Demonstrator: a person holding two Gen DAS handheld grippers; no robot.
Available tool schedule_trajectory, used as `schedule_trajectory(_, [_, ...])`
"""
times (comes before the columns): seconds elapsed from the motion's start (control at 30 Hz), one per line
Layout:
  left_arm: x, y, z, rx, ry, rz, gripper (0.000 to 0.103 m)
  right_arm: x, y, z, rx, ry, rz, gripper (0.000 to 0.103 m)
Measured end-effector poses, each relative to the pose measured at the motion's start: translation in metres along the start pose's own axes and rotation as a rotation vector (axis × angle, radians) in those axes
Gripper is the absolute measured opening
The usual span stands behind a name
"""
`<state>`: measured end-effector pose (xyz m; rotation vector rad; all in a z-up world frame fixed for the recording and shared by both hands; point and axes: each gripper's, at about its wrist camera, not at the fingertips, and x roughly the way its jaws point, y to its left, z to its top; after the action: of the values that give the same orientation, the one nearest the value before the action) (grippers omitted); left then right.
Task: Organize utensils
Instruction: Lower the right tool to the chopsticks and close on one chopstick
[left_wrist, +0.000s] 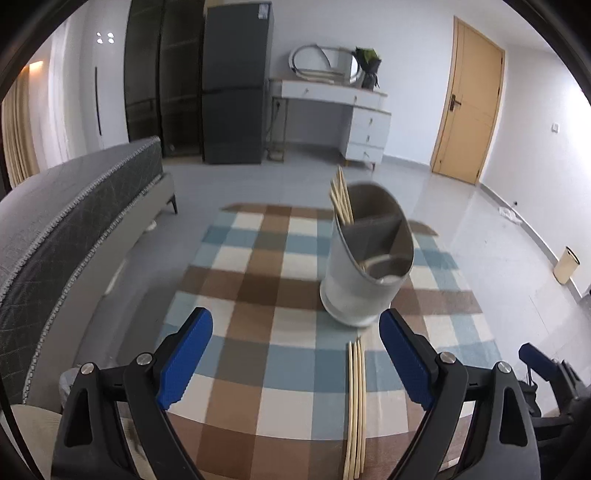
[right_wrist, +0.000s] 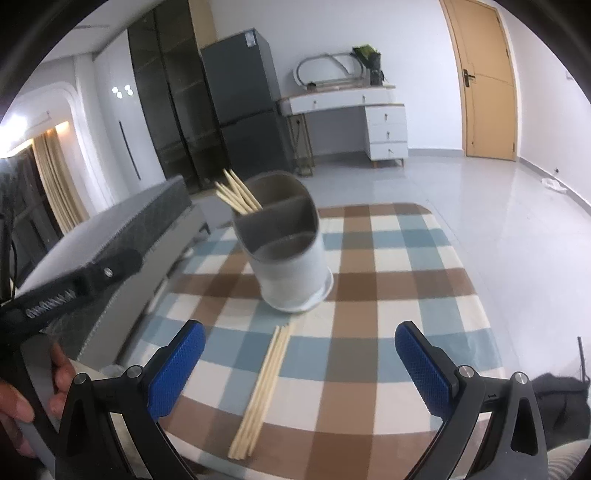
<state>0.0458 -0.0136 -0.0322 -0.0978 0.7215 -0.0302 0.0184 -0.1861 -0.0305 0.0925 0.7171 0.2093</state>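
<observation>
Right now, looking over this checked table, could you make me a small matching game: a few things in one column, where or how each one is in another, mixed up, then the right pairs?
Things:
1. loose chopsticks
2. utensil holder
3. chopsticks in the holder
4. left gripper

Places or states:
A. standing upright on the tablecloth
B. lying flat in a bundle in front of the holder
C. jaws wide open, nothing between the pads
D. sticking out of the rear compartment

Pairs: 1-B, 2-A, 3-D, 4-C
</observation>
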Motion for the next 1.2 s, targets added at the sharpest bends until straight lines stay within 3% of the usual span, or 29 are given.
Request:
schedule_trajectory(0.17, [0.031, 0.006, -0.015, -0.016, 0.132, -0.048, 0.089, 0.020, 0.004, -0.004, -0.033, 0.056, -0.021, 0.103])
schedule_trajectory(0.3, [0.052, 0.012, -0.022, -0.048, 0.219, -0.027, 0.089, 0.038, 0.009, -0.006, -0.054, 0.110, -0.037, 0.103])
schedule_trajectory(0.5, [0.061, 0.018, -0.017, -0.060, 0.219, 0.035, 0.089, 0.069, 0.014, -0.009, -0.072, 0.194, -0.079, 0.102])
schedule_trajectory(0.7, [0.080, 0.033, -0.016, -0.101, 0.272, 0.077, 0.089, 0.107, 0.017, -0.011, -0.090, 0.278, -0.101, 0.090])
schedule_trajectory(0.77, [0.085, 0.039, -0.016, -0.129, 0.292, 0.077, 0.089, 0.117, 0.015, -0.012, -0.075, 0.306, -0.091, 0.080])
schedule_trajectory(1.0, [0.097, 0.050, -0.019, -0.174, 0.342, 0.107, 0.089, 0.149, 0.022, -0.012, -0.078, 0.358, -0.075, 0.075])
schedule_trajectory(1.07, [0.100, 0.051, -0.020, -0.178, 0.352, 0.113, 0.089, 0.158, 0.028, -0.014, -0.113, 0.382, -0.087, 0.062])
schedule_trajectory(1.2, [0.103, 0.052, -0.021, -0.176, 0.359, 0.122, 0.089, 0.169, 0.034, -0.019, -0.156, 0.417, -0.112, 0.055])
